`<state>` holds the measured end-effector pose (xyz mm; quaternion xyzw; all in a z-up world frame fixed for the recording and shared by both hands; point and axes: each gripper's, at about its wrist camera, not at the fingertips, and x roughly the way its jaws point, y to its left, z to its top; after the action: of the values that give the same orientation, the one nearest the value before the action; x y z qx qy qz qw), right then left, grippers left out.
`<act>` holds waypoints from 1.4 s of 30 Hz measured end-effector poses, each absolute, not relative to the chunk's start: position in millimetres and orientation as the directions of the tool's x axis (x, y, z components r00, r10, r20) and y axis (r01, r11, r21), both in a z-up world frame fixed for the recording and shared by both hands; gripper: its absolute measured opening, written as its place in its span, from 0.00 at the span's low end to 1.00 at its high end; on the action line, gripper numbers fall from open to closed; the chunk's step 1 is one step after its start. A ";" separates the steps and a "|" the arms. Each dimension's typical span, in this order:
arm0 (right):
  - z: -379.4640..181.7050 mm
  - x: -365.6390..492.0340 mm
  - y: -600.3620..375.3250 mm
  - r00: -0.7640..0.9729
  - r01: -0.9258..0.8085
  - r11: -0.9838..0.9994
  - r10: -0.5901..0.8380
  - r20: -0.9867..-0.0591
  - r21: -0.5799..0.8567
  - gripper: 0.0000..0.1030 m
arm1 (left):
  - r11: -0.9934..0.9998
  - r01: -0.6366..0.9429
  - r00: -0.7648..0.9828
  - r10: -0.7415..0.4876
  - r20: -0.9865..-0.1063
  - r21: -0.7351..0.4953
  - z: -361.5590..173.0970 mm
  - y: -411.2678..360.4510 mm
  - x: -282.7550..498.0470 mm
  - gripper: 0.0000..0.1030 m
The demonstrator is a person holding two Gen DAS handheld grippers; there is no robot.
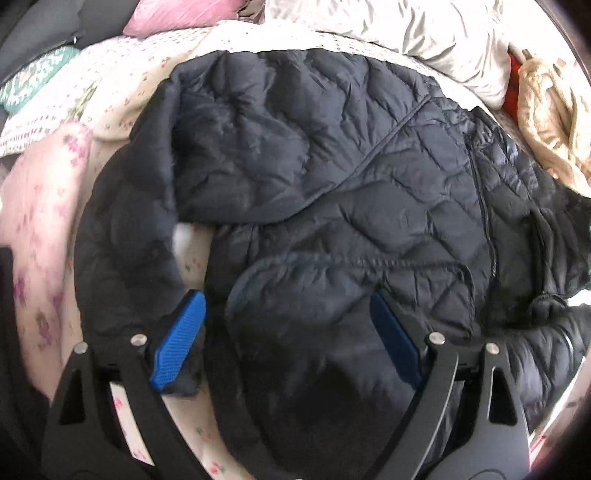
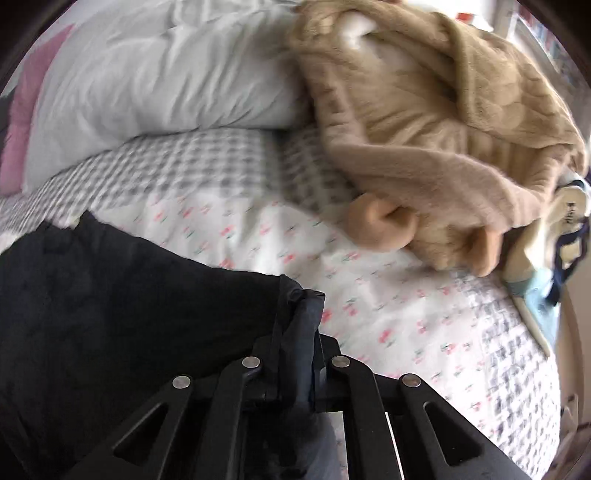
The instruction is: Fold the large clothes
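A large black quilted jacket (image 1: 332, 177) lies spread on the bed, one sleeve folded across its body. My left gripper (image 1: 288, 317) is open just above the jacket's lower part, blue pads (image 1: 181, 339) wide apart, holding nothing. In the right wrist view the jacket (image 2: 110, 302) fills the lower left. My right gripper (image 2: 297, 332) is shut on a bunched edge of the black jacket fabric, which sticks up between the fingers.
The bed has a white floral sheet (image 2: 369, 295) with a checked border. A white pillow (image 2: 159, 81) and a pink one (image 1: 177, 14) lie at the head. A tan fleece garment (image 2: 424, 129) lies at the right. A teal cushion (image 1: 33, 81) sits far left.
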<state>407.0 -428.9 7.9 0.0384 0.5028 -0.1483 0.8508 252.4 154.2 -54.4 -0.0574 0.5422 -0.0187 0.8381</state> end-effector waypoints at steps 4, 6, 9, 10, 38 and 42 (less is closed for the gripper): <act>20.6 375.1 -425.8 0.454 0.251 0.968 -0.090 -0.886 0.030 0.39 | 0.986 -0.022 0.383 -0.143 -0.913 -0.164 -46.8 156.4 223.0 0.88; 37.1 342.5 -421.9 0.496 0.239 0.964 -0.021 -0.868 0.114 0.75 | 0.984 -0.010 0.370 -0.162 -0.915 -0.178 -38.6 154.4 200.7 0.88; 48.6 295.2 -423.3 0.522 0.223 0.947 0.084 -0.849 0.231 0.78 | 0.979 0.009 0.347 -0.195 -0.918 -0.204 -31.7 149.6 175.0 0.88; 50.0 278.8 -423.6 0.519 0.218 0.942 0.112 -0.848 0.257 0.78 | 0.975 0.014 0.333 -0.215 -0.918 -0.223 -30.9 148.5 165.6 0.88; -7.4 68.5 -409.2 0.589 0.302 0.760 0.326 -0.739 0.575 0.78 | 0.926 0.093 0.397 -0.371 -0.839 -0.366 -14.3 129.9 34.5 0.11; 4.6 54.8 -418.6 0.608 0.276 0.752 0.345 -0.715 0.598 0.78 | 0.945 0.057 0.506 -0.304 -0.807 -0.321 21.8 177.5 1.6 0.08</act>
<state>54.8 -418.6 4.6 0.3512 0.4420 0.0208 0.8251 1.6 177.5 21.8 -0.1273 0.4859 -0.1052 0.8582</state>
